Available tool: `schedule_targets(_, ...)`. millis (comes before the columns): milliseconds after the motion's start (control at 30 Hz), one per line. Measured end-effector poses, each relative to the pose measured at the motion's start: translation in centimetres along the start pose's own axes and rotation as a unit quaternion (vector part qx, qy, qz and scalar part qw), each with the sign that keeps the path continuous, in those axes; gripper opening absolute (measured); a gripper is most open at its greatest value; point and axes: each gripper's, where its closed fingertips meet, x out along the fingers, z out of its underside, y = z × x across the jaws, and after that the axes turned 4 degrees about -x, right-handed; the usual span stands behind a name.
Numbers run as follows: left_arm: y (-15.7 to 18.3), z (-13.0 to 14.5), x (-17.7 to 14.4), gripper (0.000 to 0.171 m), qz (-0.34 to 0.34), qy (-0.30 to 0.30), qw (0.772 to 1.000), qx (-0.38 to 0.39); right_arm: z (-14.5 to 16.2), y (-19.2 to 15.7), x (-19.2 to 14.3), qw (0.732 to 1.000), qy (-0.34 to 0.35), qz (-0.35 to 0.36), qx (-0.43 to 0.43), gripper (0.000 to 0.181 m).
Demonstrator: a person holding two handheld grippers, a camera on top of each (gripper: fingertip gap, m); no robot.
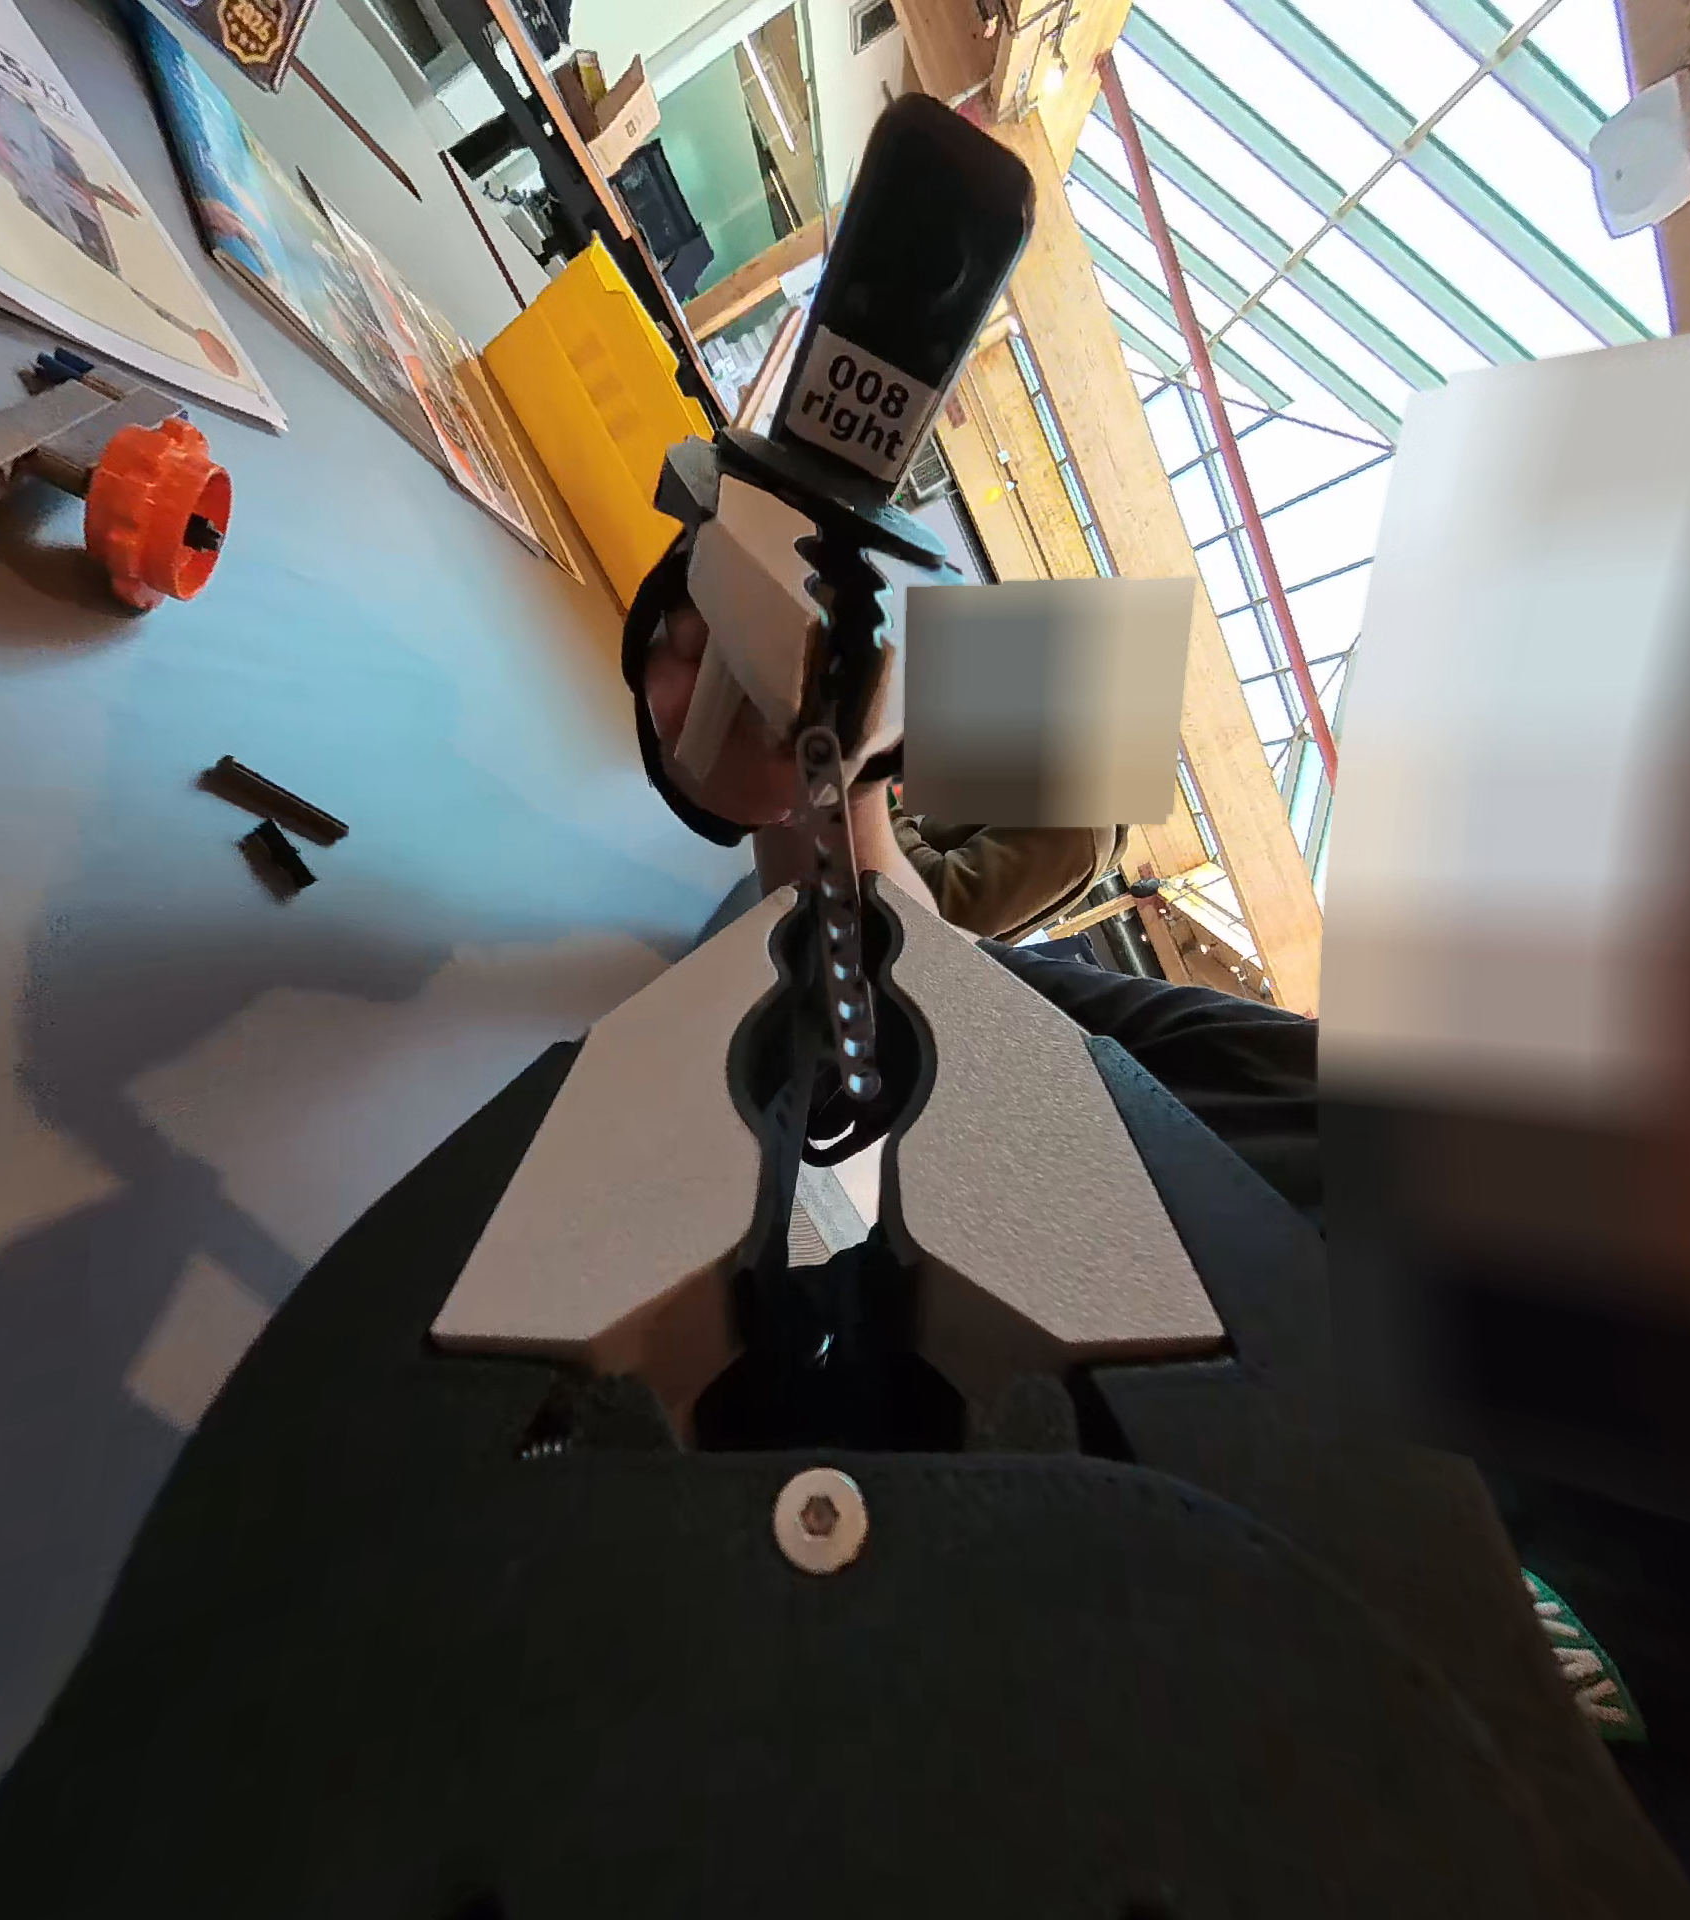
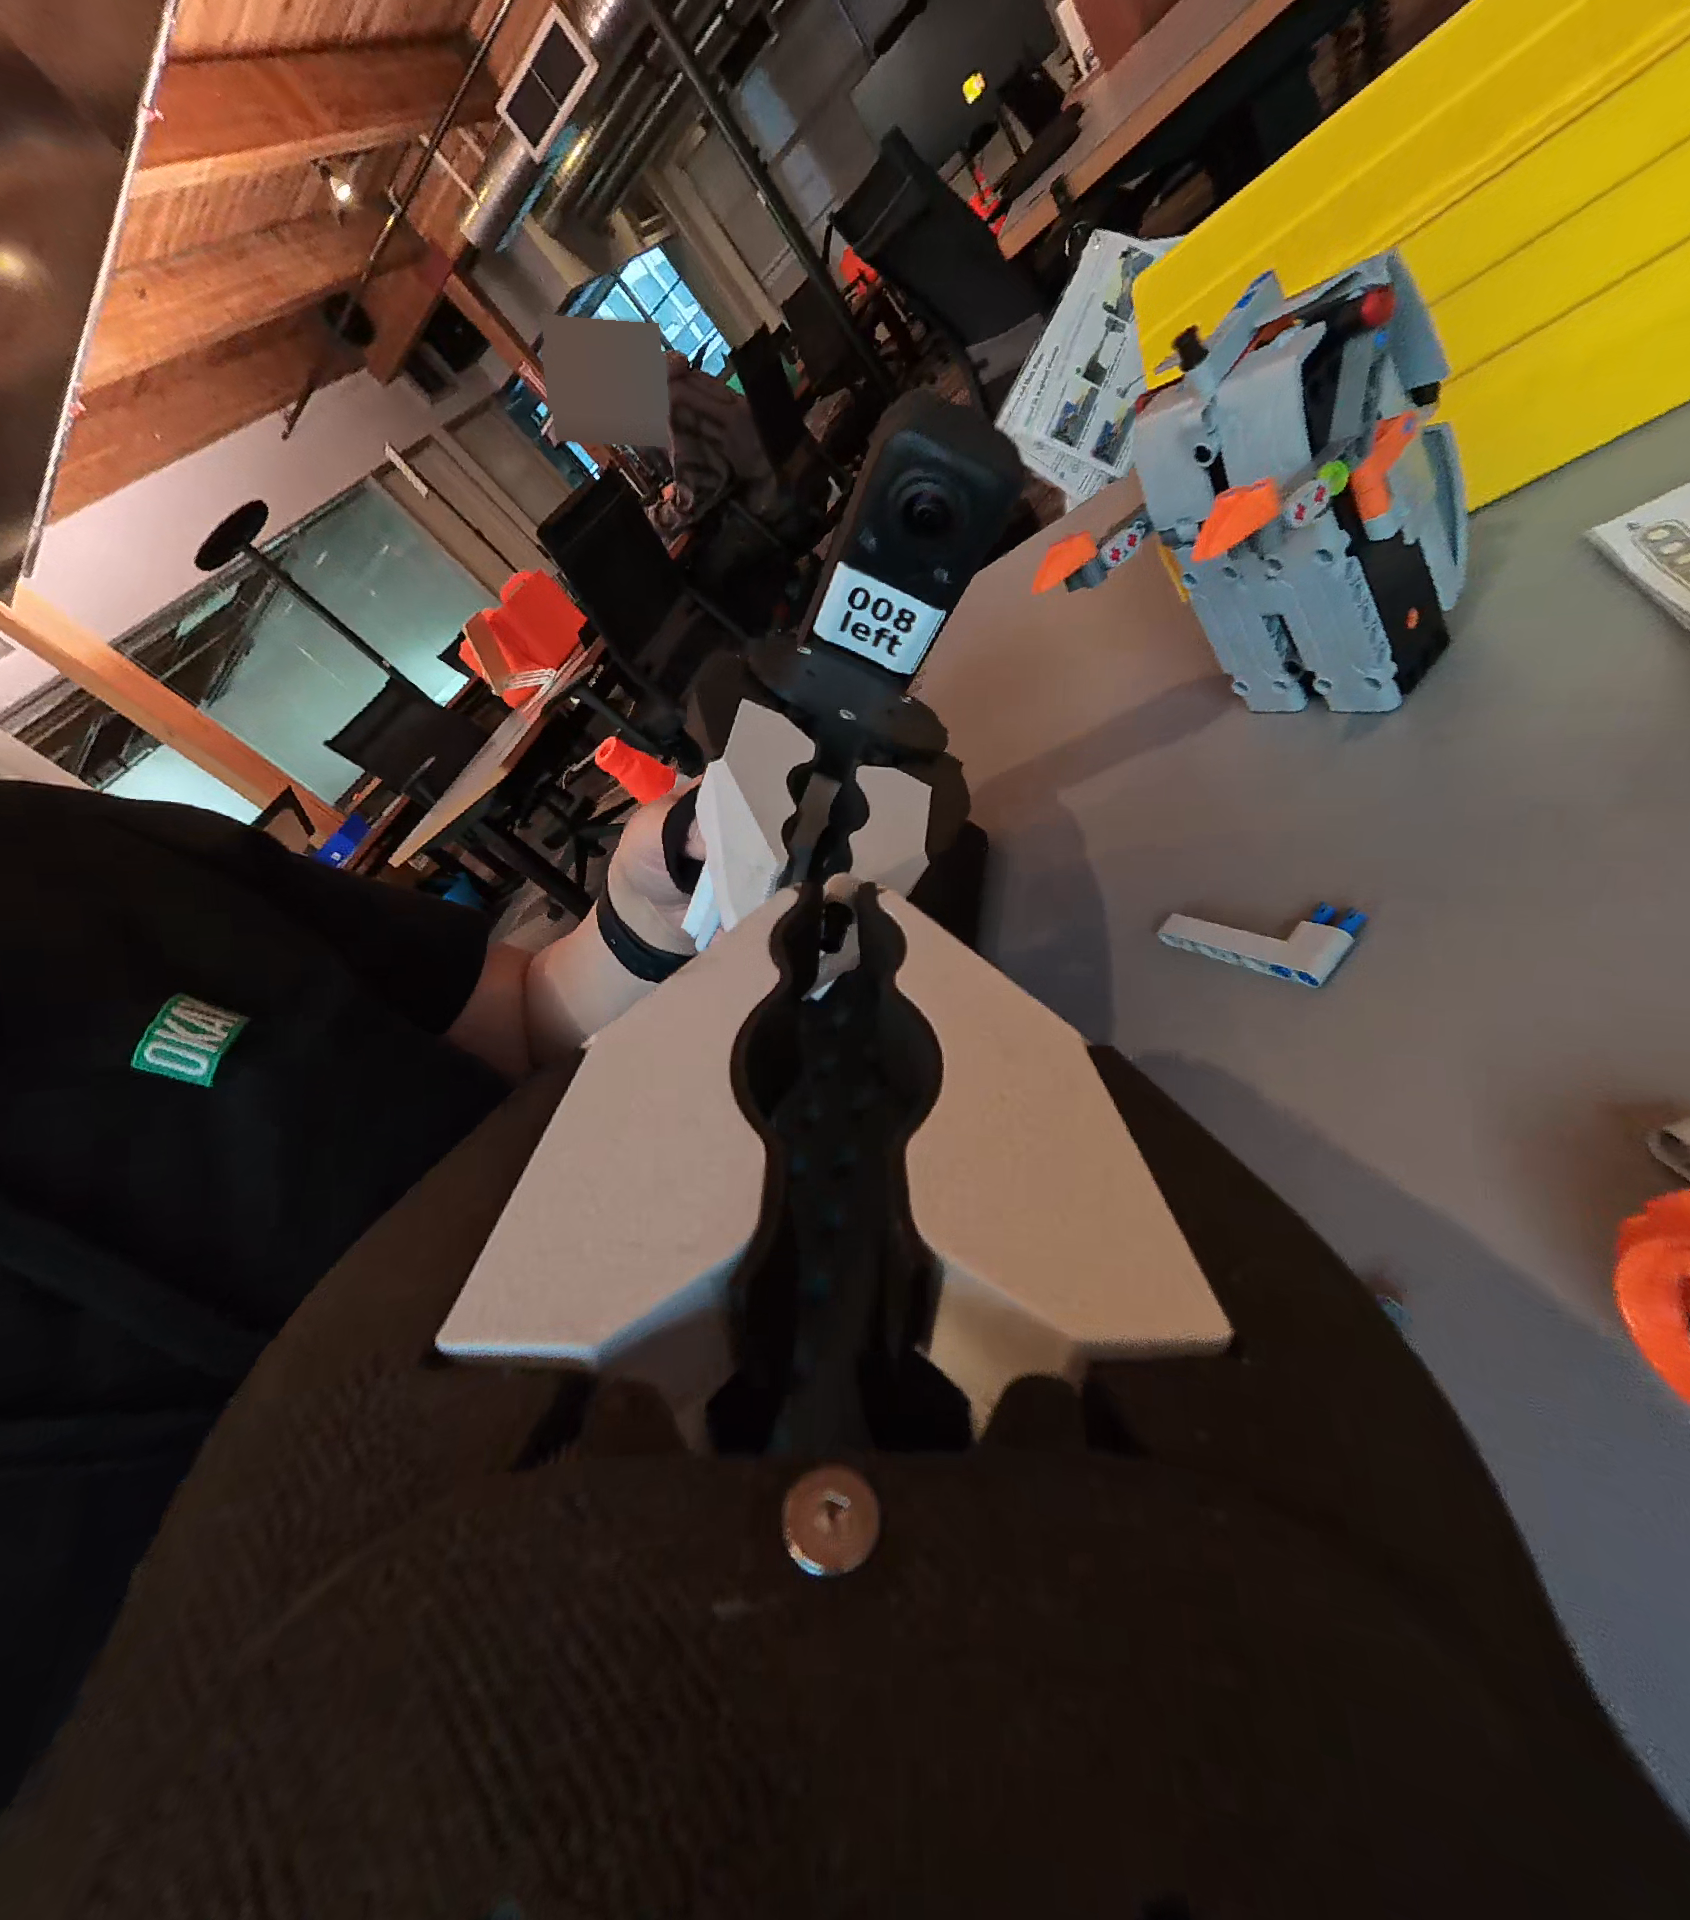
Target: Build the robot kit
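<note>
**Two claws, one beam held between them**

Two grippers face each other nose to nose above the grey table (image 2: 1340, 810). We see our left gripper (image 1: 836, 904) closed on a thin dark perforated beam (image 1: 846, 977), which runs lengthwise down the slot between its jaws and points straight out past the tips. The beam's far end reaches the right gripper (image 1: 825, 644), whose jaws are drawn together around it. From the right wrist view, the right gripper (image 2: 836, 914) is closed with a small pale piece (image 2: 836, 961) at its tips, and the left gripper (image 2: 825, 821) sits just beyond. A hand (image 2: 649, 868) wraps the left handle, wrist bent. An orange wheel (image 1: 157, 511) lies well off to the left claw's side, a grey-and-orange brick model (image 2: 1308, 540) beyond the right claw.
</note>
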Motion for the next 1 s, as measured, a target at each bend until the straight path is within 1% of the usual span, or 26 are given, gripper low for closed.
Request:
schedule_targets(67,-0.2,0.0,0.0,0.006,-0.007,0.003,1.000,0.001,0.0,0.0,0.1,1.000,0.003,-0.001,-0.001,0.006)
schedule_targets(133,0.0,-0.2,-0.2,0.005,-0.003,0.007,1.000,0.000,-0.4,-0.3,-0.3,1.000,0.010,-0.010,-0.019,0.007)
schedule_targets(167,0.1,-0.3,-0.3,0.005,0.002,0.010,1.000,-0.003,-0.9,-0.5,-0.8,0.999,0.014,-0.013,-0.045,0.012)
schedule_targets(200,0.2,-0.4,-0.5,0.005,0.001,0.010,1.000,-0.003,-1.0,-0.3,-1.5,0.996,0.006,-0.005,-0.094,0.014)
schedule_targets(233,0.1,-0.4,-0.7,0.005,-0.004,0.010,1.000,0.000,-0.2,0.5,-2.3,0.986,-0.028,0.019,-0.160,0.011)
schedule_targets(267,0.1,-0.4,-0.9,0.005,-0.009,0.010,1.000,0.002,1.2,2.1,-3.1,0.968,-0.079,0.063,-0.229,0.011)
schedule_targets(300,0.1,-0.4,-1.1,0.005,-0.010,0.010,1.000,0.003,2.7,4.1,-3.9,0.940,-0.138,0.107,-0.293,0.012)
schedule_targets(333,0.2,-0.3,-1.2,0.005,-0.008,0.008,1.000,0.002,4.4,5.3,-4.5,0.910,-0.192,0.125,-0.345,0.011)
schedule_targets(367,0.3,-0.2,-1.3,0.005,-0.008,0.006,1.000,0.001,5.6,6.1,-4.7,0.885,-0.230,0.130,-0.384,0.011)
schedule_targets(400,0.3,-0.1,-1.4,0.005,-0.008,0.004,1.000,0.001,6.6,6.6,-4.6,0.866,-0.257,0.127,-0.410,0.011)
schedule_targets(433,0.3,-0.1,-1.4,0.005,-0.010,0.001,1.000,0.002,7.3,6.9,-4.4,0.856,-0.278,0.117,-0.421,0.011)
schedule_targets(467,0.3,0.0,-1.4,0.005,-0.011,0.000,1.000,0.003,7.7,7.4,-4.1,0.851,-0.293,0.110,-0.422,0.011)
schedule_targets(600,0.7,0.1,-1.3,0.005,-0.011,-0.003,1.000,0.008,8.2,8.4,-3.3,0.851,-0.325,0.080,-0.405,0.014)
schedule_targets(733,0.8,0.5,-1.2,0.005,-0.019,-0.011,1.000,0.010,9.5,9.3,-3.2,0.848,-0.371,0.054,-0.375,0.015)
schedule_targets(833,0.8,0.7,-1.2,0.005,-0.023,-0.015,1.000,0.010,9.6,9.1,-2.8,0.856,-0.364,0.044,-0.366,0.008)
schedule_targets(1000,0.4,0.8,-1.0,0.005,-0.025,-0.020,0.999,0.005,10.0,8.7,-2.7,0.866,-0.357,0.034,-0.348,0.005)
